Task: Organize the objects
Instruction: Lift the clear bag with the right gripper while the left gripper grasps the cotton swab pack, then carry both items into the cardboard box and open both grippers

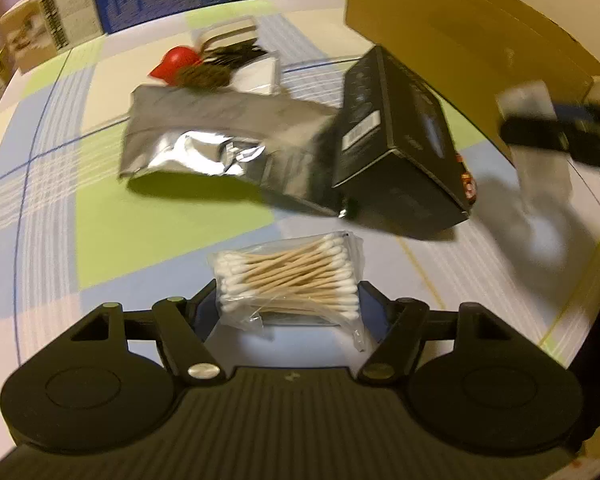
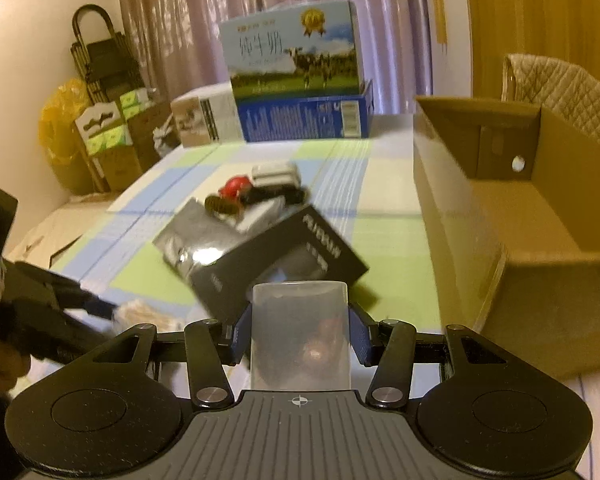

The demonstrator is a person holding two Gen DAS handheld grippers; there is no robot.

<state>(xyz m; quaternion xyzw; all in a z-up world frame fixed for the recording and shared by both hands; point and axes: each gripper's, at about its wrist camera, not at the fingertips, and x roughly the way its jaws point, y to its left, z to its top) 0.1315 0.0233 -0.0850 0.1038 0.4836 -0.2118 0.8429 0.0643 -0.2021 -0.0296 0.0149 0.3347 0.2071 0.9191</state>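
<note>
My left gripper [image 1: 290, 300] is shut on a clear bag of cotton swabs [image 1: 288, 272], held low over the checked tablecloth. My right gripper [image 2: 299, 336] is shut on a clear plastic container [image 2: 300, 336] with brown pieces inside, held above the table. That container also shows blurred in the left wrist view [image 1: 536, 140]. On the table ahead lie a silver foil pouch [image 1: 216, 140], a black box [image 1: 400, 136] leaning on it, and a small pile with a red object [image 1: 174, 62]. The open cardboard box [image 2: 500, 208] stands right of the right gripper.
Milk cartons [image 2: 300, 76] and a blue box [image 2: 304, 120] stand at the table's far end, with a beige carton [image 2: 202, 120] beside them. A white item [image 2: 276, 174] lies behind the red object. Boxes and a yellow bag [image 2: 60, 128] sit off the table at left.
</note>
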